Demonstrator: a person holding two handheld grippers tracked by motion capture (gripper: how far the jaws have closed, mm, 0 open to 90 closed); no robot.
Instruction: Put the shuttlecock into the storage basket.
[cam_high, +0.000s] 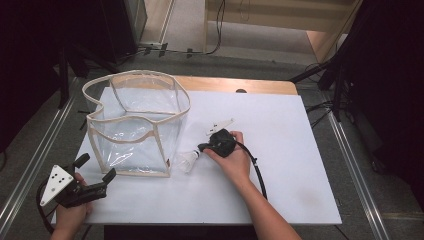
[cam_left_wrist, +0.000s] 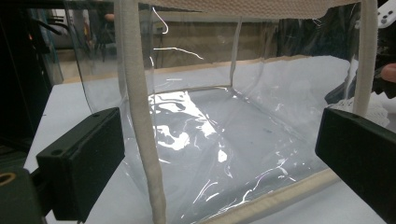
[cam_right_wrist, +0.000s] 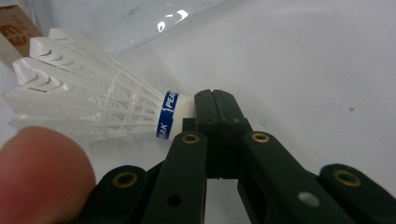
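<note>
We have the right tool pinched together at the cork of the feather shuttlecock, which lies on the white tabletop just beside the clear bag; whether it truly grips, we cannot tell. Our left tool gapes wide, empty, facing the bag's wall. Next, probably, comes lifting the shuttlecock over the rim.

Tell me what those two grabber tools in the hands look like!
Both are black. The left gripper has two blocky flat jaws and a grey three-cornered plate with dark dots on top. The right gripper has jointed arms with brass-coloured rivets and trails a black cable. The forearms show no sleeves.
</note>
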